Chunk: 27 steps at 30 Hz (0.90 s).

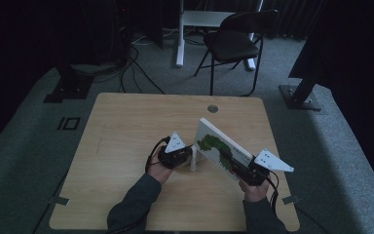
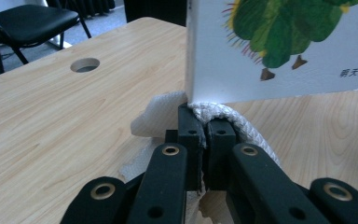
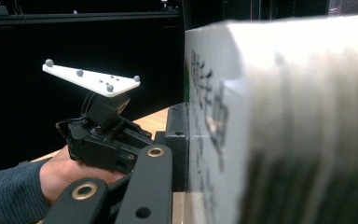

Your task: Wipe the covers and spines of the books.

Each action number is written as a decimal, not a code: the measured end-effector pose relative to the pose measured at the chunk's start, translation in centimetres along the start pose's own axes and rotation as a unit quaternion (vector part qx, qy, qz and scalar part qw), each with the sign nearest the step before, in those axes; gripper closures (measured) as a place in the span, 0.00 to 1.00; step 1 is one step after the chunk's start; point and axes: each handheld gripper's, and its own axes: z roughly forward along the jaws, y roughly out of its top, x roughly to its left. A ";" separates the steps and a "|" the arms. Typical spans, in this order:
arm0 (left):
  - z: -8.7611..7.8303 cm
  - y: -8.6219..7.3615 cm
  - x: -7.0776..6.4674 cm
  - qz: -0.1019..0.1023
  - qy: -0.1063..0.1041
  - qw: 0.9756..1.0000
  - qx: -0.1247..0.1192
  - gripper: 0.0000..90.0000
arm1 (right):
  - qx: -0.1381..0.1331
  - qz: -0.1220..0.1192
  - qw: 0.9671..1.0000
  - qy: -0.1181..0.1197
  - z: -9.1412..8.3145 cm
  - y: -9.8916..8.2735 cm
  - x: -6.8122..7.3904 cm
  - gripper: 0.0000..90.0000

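Observation:
A white picture book [image 1: 213,142] with a green caterpillar on its cover stands tilted on the wooden table [image 1: 126,126], right of the middle. My right gripper [image 1: 242,169] is shut on the book's near right edge. In the right gripper view the book [image 3: 284,121] is close and blurred, with one black jaw pressed against its spine and the other jaw hidden behind it. My left gripper [image 1: 191,157] is shut on a white woven cloth [image 2: 216,112], just under the book's lower left corner [image 2: 223,70]. In the left gripper view its jaws [image 2: 206,133] meet on the cloth.
A round cable hole [image 1: 213,108] sits near the table's far edge. Behind the table are a black folding chair [image 1: 233,41] and a white stand [image 1: 180,34]. Cables lie on the grey carpet at the far left. My left hand with its gripper [image 3: 102,135] appears in the right gripper view.

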 end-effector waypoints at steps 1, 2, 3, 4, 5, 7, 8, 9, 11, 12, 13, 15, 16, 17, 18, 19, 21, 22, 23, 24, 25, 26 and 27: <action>0.0 0.0 -0.1 0.001 -0.002 1.000 0.000 0.98 | -0.001 0.001 1.000 -0.001 0.0 0.0 0.0 0.87; 0.1 0.0 -0.1 0.001 -0.003 1.000 0.000 0.98 | -0.003 0.002 1.000 -0.001 0.0 0.0 0.0 0.87; 0.1 0.0 -0.2 0.001 -0.004 1.000 0.000 0.98 | -0.003 0.004 1.000 -0.001 0.0 0.0 0.0 0.87; 0.2 0.0 -0.3 0.001 -0.005 1.000 -0.002 0.98 | -0.003 0.004 1.000 0.000 0.0 0.0 0.0 0.87; 0.2 0.1 -0.4 0.001 -0.006 1.000 -0.003 0.98 | -0.003 0.004 1.000 0.001 0.0 0.0 -0.1 0.87; 0.2 0.1 -0.5 0.005 -0.006 1.000 -0.001 0.98 | -0.002 0.004 1.000 0.001 0.1 0.0 0.0 0.87; 0.2 0.1 -0.6 0.005 -0.007 1.000 -0.001 0.98 | -0.002 0.005 1.000 0.001 0.1 -0.1 0.0 0.87; 0.2 0.1 -0.6 0.004 -0.007 1.000 -0.002 0.98 | -0.001 0.007 1.000 0.001 0.1 -0.1 0.0 0.87; 0.2 0.0 -0.7 0.005 -0.008 1.000 -0.002 0.98 | -0.001 0.009 1.000 0.002 0.1 -0.1 -0.1 0.87; 0.3 0.0 -0.8 0.005 -0.009 1.000 -0.002 0.98 | -0.001 0.010 1.000 0.002 0.1 -0.1 -0.1 0.87; 0.3 0.0 -0.9 0.006 -0.010 1.000 -0.002 0.98 | -0.001 0.012 1.000 0.002 0.1 -0.1 -0.1 0.87; 0.4 0.0 -1.1 0.008 -0.011 1.000 -0.001 0.98 | -0.001 0.013 1.000 0.002 0.1 -0.2 -0.2 0.86; 0.4 0.0 -1.2 0.009 -0.011 1.000 -0.002 0.98 | -0.001 0.014 1.000 0.002 0.1 -0.2 -0.2 0.86; 0.4 0.0 -1.2 0.008 -0.013 1.000 -0.002 0.98 | -0.001 0.015 1.000 0.003 0.1 -0.2 -0.2 0.86; 0.4 -0.1 -1.3 0.008 -0.014 1.000 -0.003 0.98 | 0.000 0.016 1.000 0.005 0.1 -0.3 -0.2 0.86; 0.4 -0.1 -1.3 0.009 -0.014 1.000 -0.003 0.98 | 0.000 0.019 1.000 0.004 0.1 -0.3 -0.3 0.86; 0.4 0.0 -1.3 0.011 -0.014 1.000 -0.001 0.98 | 0.001 0.022 1.000 0.006 0.1 -0.3 -0.3 0.86; 0.4 0.0 -1.3 0.010 -0.013 1.000 -0.001 0.98 | 0.001 0.024 1.000 0.007 0.1 -0.4 -0.4 0.86; 0.3 0.0 -1.2 0.009 -0.012 1.000 -0.001 0.98 | 0.003 0.027 1.000 0.008 0.1 -0.4 -0.4 0.86; 0.3 0.0 -1.2 0.009 -0.010 1.000 -0.002 0.98 | 0.004 0.029 1.000 0.010 0.1 -0.4 -0.5 0.86; 0.2 0.0 -1.1 0.008 -0.009 1.000 -0.003 0.98 | 0.005 0.030 0.999 0.011 0.2 -0.4 -0.6 0.86; 0.2 0.0 -0.9 0.008 -0.008 1.000 -0.004 0.98 | 0.007 0.031 0.999 0.012 0.2 -0.4 -0.6 0.86; 0.1 0.1 -0.8 0.006 -0.008 1.000 -0.004 0.98 | 0.010 0.032 0.999 0.012 0.2 -0.5 -0.6 0.86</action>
